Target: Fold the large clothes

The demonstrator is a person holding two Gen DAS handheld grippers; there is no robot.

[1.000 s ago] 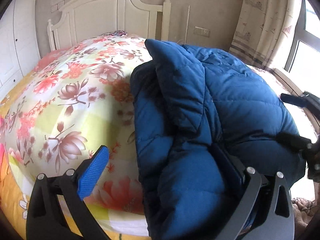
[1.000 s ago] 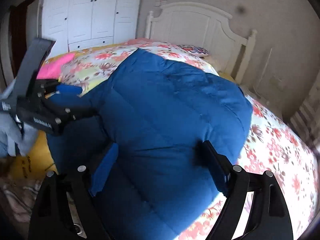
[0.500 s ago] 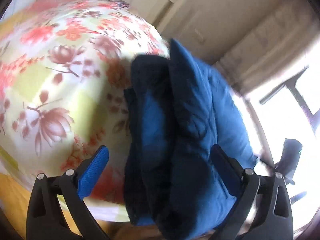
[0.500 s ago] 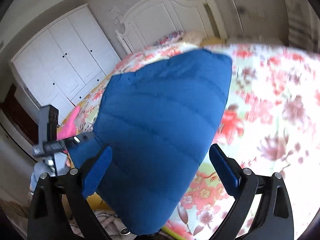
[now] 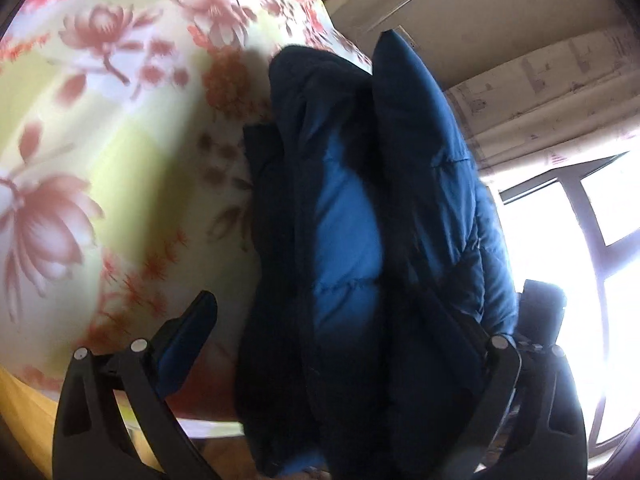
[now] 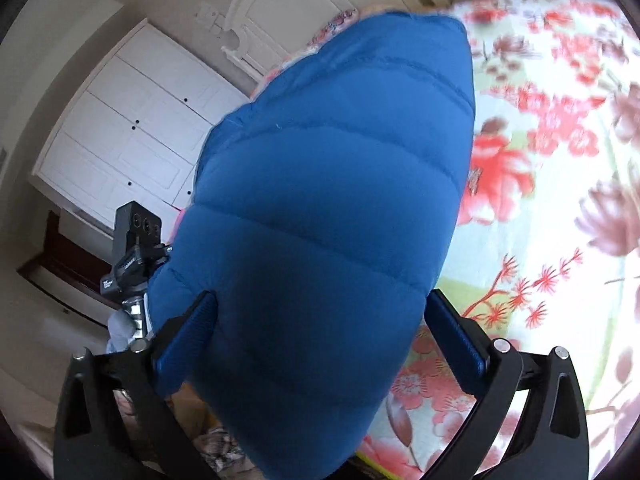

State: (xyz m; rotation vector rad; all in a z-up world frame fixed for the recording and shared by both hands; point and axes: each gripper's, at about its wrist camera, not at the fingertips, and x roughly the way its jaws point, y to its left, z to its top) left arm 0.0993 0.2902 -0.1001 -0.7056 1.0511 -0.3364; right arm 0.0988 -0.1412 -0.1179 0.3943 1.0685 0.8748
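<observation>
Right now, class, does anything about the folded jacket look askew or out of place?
Yes. The jacket is bunched in uneven layers, and its near end hangs past the bed edge, between the open fingers of each hand-held gripper. It looks more heaped than squarely folded.

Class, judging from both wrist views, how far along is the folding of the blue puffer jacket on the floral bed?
Done: the blue puffer jacket is already doubled into stacked layers, visible edge-on in the left wrist view. In hand: both the left gripper and right gripper straddle the bundle, jaws wide apart. Left: settling it flat and tidy on the floral bedspread; whether it rests there now is unclear.
</observation>
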